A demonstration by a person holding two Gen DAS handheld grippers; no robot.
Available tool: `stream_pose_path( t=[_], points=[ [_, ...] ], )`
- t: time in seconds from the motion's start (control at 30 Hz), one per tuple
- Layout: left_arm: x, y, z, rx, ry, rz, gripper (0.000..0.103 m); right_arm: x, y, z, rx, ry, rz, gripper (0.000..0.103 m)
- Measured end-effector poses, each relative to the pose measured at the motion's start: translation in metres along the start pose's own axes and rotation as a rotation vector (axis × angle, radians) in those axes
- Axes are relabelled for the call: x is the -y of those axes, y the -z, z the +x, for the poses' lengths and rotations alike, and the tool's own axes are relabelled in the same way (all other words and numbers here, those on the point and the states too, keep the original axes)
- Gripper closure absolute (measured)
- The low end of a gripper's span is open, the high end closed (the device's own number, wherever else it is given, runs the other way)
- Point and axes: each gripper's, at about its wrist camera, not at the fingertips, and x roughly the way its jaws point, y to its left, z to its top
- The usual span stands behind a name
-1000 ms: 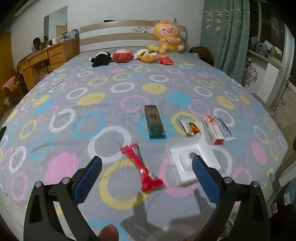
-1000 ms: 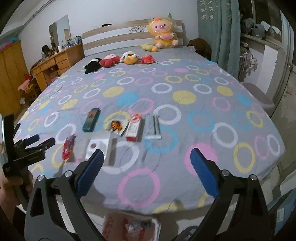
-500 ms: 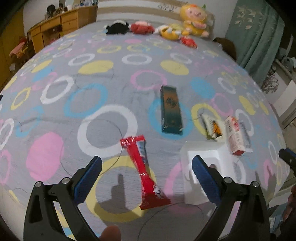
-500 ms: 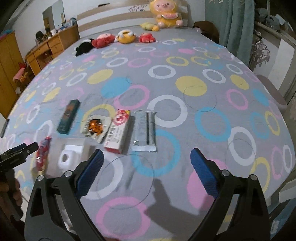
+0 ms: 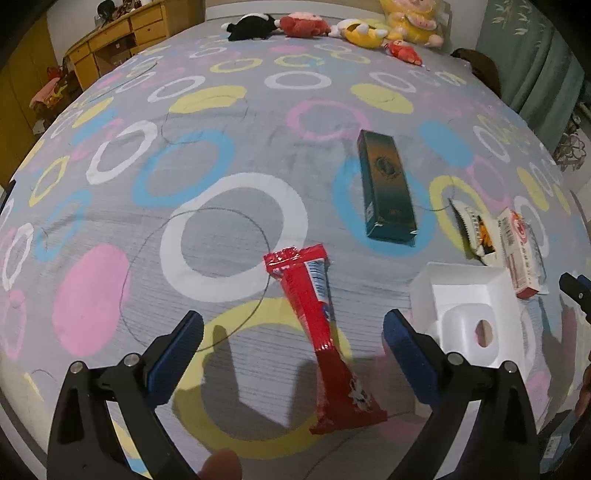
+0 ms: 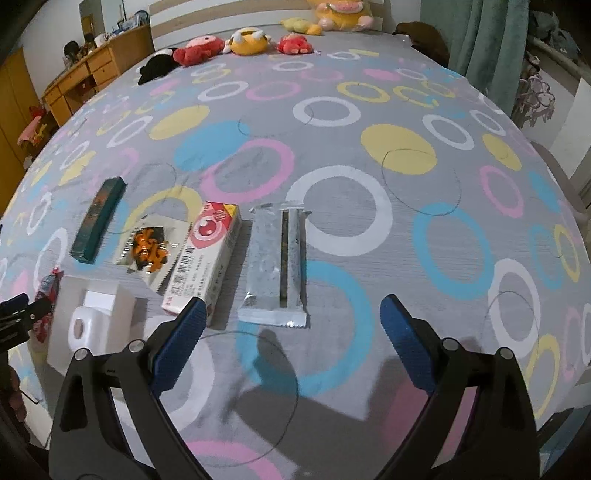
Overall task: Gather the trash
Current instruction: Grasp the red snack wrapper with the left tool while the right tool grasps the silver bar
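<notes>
I judge the crinkly red plastic snack wrapper (image 5: 317, 321) light and slippery; my left hand-held gripper (image 5: 293, 341), jaws apart, should pinch mid-length.

Wide bed (image 6: 332, 147) under a grey sheet printed with coloured rings. At twelve o'clock, striped headboard (image 6: 229, 9) fronted by plush toys (image 6: 247, 42). At ten o'clock, wooden dresser (image 6: 96, 74) against a white wall. At two o'clock, teal curtain (image 6: 480, 33).
</notes>
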Motion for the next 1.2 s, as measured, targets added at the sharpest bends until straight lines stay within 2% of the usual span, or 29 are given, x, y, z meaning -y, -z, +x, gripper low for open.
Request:
stream_pose_path(
  t=[0.17, 0.53, 0.97, 1.03, 1.07, 1.1, 1.17, 1.2],
  points=[
    [0.000, -0.002, 0.011, -0.022, -0.016, -0.008, 0.008, 0.002, -0.005, 0.021, -0.025, 0.024, -0.014, 0.011],
    [0.004, -0.002, 0.023, -0.035, -0.062, 0.012, 0.008, 0.002, -0.015, 0.060, -0.078, 0.017, -0.024, 0.011],
    [0.008, -0.004, 0.028, -0.031, -0.087, 0.006, 0.008, 0.002, -0.021, 0.074, -0.123, 0.017, -0.025, 0.011],
    [0.006, -0.004, 0.026, -0.021, -0.072, 0.002, 0.017, 0.003, -0.020, 0.072, -0.125, 0.006, -0.013, 0.021],
    [0.006, -0.004, 0.024, -0.011, -0.069, 0.002, 0.030, 0.003, -0.021, 0.070, -0.121, 0.001, -0.007, 0.039],
    [0.007, -0.004, 0.021, -0.005, -0.069, 0.006, 0.051, 0.002, -0.021, 0.067, -0.116, 0.000, -0.008, 0.065],
    [0.010, -0.004, 0.017, 0.003, -0.052, 0.025, 0.080, 0.000, -0.022, 0.064, -0.120, 0.002, -0.012, 0.066],
    [0.010, -0.004, 0.016, 0.004, -0.051, 0.023, 0.080, 0.000, -0.022, 0.064, -0.118, 0.005, -0.021, 0.066]
  ],
)
